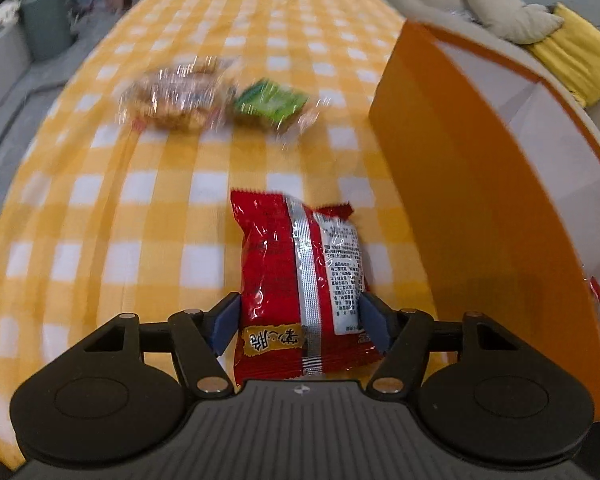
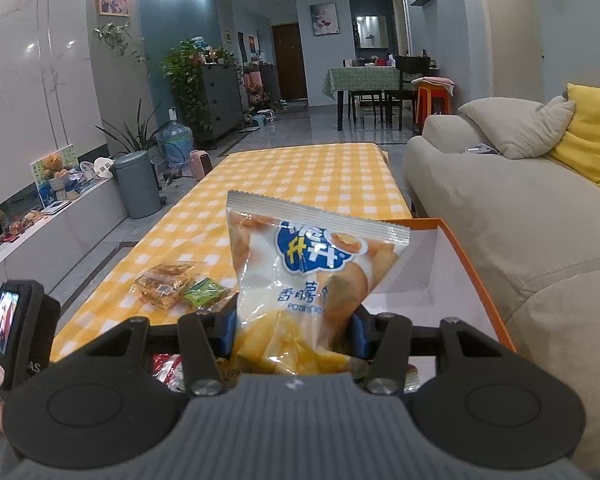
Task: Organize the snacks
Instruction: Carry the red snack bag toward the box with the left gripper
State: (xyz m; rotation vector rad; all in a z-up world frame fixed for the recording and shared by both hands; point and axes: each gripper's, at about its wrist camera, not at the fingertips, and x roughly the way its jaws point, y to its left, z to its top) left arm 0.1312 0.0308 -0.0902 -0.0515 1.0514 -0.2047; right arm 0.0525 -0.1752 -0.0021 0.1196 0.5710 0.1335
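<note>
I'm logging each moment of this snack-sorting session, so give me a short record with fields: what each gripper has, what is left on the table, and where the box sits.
left gripper: closed on a red snack packet, held above the table
right gripper: closed on a pale potato-stick bag
table: yellow and white checked cloth
left on table: clear-wrapped pastry pack and green packet, side by side
box: orange, open-topped, white inside, on the table's sofa side
sofa: beige, beyond the box
</note>
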